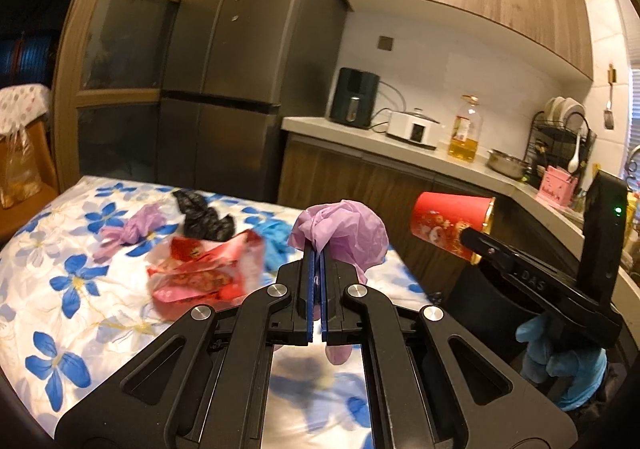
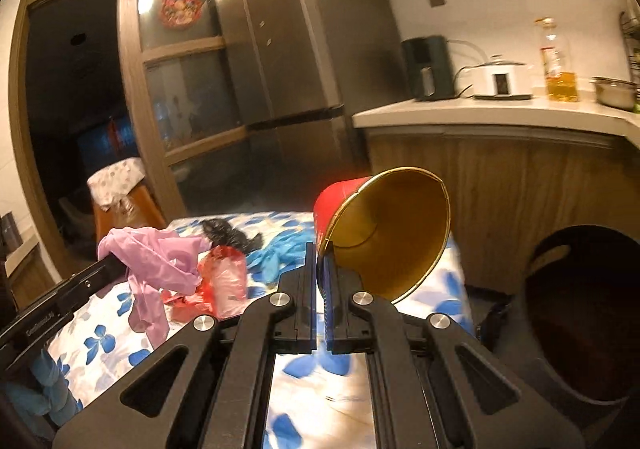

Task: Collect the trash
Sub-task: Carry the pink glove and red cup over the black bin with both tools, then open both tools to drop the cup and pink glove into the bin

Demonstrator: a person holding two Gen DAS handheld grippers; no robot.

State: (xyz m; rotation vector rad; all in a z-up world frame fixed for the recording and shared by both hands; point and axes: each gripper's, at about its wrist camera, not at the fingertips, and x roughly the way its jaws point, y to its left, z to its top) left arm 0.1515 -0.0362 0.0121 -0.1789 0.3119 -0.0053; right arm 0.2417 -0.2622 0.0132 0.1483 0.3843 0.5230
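Observation:
My left gripper [image 1: 318, 249] is shut on a crumpled purple glove [image 1: 340, 233] and holds it above the floral tablecloth [image 1: 60, 249]. It also shows in the right wrist view [image 2: 156, 257]. My right gripper [image 2: 321, 249] is shut on the rim of a red paper cup [image 2: 384, 233] with a gold inside, tipped on its side in the air; the cup also shows in the left wrist view [image 1: 452, 223]. On the table lie a red wrapper [image 1: 200, 269], a black bag [image 1: 204, 217], a second purple glove [image 1: 128, 229] and a blue glove [image 1: 276, 237].
A dark round bin [image 2: 580, 309] stands on the floor right of the table, below the cup. The kitchen counter [image 1: 400, 149] carries an air fryer [image 1: 354, 99], a white cooker [image 1: 414, 127] and an oil bottle [image 1: 464, 129]. A fridge [image 1: 248, 49] stands behind the table.

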